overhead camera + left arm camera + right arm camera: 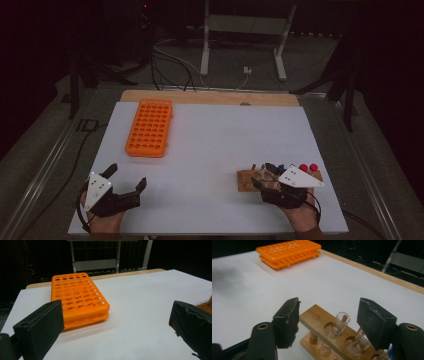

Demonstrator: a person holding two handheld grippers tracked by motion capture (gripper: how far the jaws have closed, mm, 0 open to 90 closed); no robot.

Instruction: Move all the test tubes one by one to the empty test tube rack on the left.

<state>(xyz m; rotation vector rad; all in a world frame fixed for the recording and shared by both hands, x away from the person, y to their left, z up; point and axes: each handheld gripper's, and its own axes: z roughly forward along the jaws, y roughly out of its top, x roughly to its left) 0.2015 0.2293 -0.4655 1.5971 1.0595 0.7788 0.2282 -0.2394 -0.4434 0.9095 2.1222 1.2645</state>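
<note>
An orange tube rack (149,127) with many empty holes lies flat on the white table top, back left; it also appears ahead of the left jaws (77,298) and far off (289,252). A wooden tube rack (248,179) stands at the front right, holding tubes with blue (280,167) and red caps (308,167). My right gripper (260,173) is open over its left end, jaws straddling a clear uncapped tube (338,325). My left gripper (126,176) rests open at the front left with nothing between its fingers.
The white sheet (225,145) covers a wooden table whose far edge (210,97) shows behind it. Cables and a metal stand's legs (205,55) lie on the dark floor beyond.
</note>
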